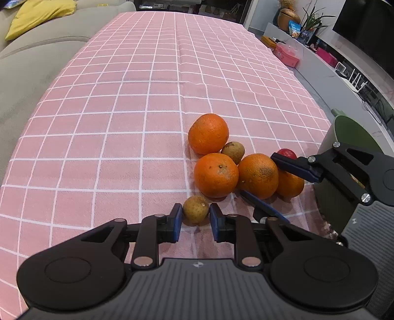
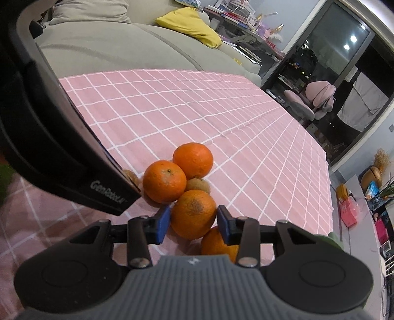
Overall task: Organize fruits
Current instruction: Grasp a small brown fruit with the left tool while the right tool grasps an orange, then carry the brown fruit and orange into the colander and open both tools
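Note:
Several oranges and small brown fruits lie bunched on the pink checked tablecloth (image 1: 123, 123). My left gripper (image 1: 196, 221) is shut on the nearest small brown fruit (image 1: 195, 209), its blue pads pressing both sides. My right gripper (image 2: 193, 225) is shut on an orange with a dark blotch (image 2: 193, 214); in the left wrist view its blue fingers (image 1: 293, 167) straddle that orange (image 1: 257, 176). Beside it sit two other oranges (image 1: 215, 174) (image 1: 208, 133), with a second brown fruit (image 1: 233, 151) between them. Another orange (image 1: 291, 185) and a small red fruit (image 1: 287, 153) are partly hidden behind the right gripper.
A grey sofa (image 1: 29, 73) with a yellow cushion (image 1: 39, 14) runs along the table's left side. A green-rimmed object (image 1: 352, 133) stands at the right table edge, close to the right gripper. A counter with boxes (image 1: 288, 54) lies beyond. The left gripper's black body (image 2: 61, 147) fills the right wrist view's left side.

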Demonstrator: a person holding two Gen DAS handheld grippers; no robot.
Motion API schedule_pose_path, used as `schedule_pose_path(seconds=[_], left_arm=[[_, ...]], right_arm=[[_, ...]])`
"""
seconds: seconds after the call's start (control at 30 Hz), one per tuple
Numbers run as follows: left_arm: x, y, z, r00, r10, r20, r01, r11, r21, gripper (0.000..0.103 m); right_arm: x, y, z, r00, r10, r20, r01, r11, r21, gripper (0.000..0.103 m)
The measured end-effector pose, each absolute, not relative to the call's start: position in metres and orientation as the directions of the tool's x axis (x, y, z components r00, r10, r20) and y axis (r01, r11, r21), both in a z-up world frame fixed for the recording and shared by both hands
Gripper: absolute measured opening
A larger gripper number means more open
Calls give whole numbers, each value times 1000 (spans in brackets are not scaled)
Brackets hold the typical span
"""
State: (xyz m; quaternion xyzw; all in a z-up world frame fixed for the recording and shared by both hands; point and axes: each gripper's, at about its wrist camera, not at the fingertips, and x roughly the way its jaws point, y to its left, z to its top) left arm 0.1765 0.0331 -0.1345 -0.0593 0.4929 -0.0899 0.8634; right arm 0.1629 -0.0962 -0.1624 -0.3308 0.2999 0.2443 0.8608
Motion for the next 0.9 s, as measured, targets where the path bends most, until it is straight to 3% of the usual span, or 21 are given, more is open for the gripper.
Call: schedule_pose_path(seconds=[0.37, 0.7, 0.9], left_arm=[[170, 39, -114, 523, -189, -831, 65, 981, -182, 26], [155, 30, -71, 577, -234, -782, 93, 971, -222, 26], [151, 5, -44, 585, -305, -751, 170, 952, -255, 26]], right_arm=[[154, -95, -160, 711, 211, -671, -621, 635, -459, 38], [116, -110, -111, 739, 261, -621, -606, 660, -444, 38], [99, -143, -76, 739, 259, -622, -567, 738, -366, 38]])
